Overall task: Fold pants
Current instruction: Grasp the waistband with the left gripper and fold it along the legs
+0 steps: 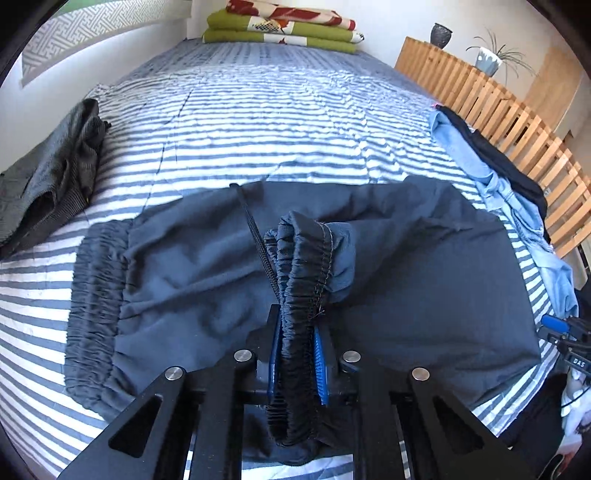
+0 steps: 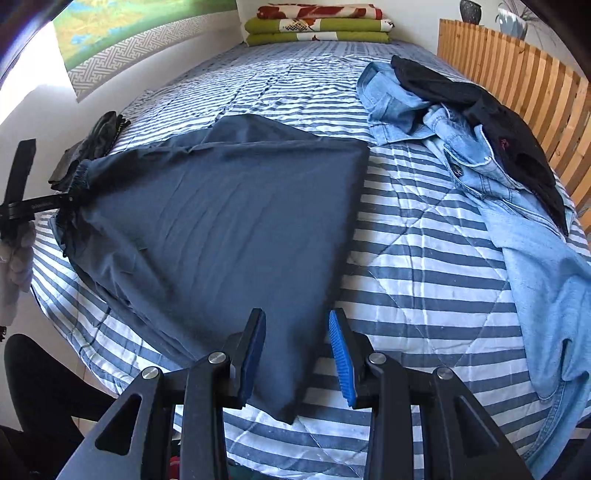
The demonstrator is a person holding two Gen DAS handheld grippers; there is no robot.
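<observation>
Dark navy pants lie folded across the striped bed, also spread flat in the right wrist view. My left gripper is shut on the bunched elastic waistband, with a black drawstring trailing beside it. More gathered waistband lies to the left. In the right wrist view the left gripper shows at the far left, at the waistband end. My right gripper stands open, its blue pads either side of the near fold corner of the pants, low over the cloth.
A striped quilt covers the bed. A grey garment lies at the left edge. A light denim shirt and black clothing are piled on the right by a wooden slatted rail. Folded blankets sit at the far end.
</observation>
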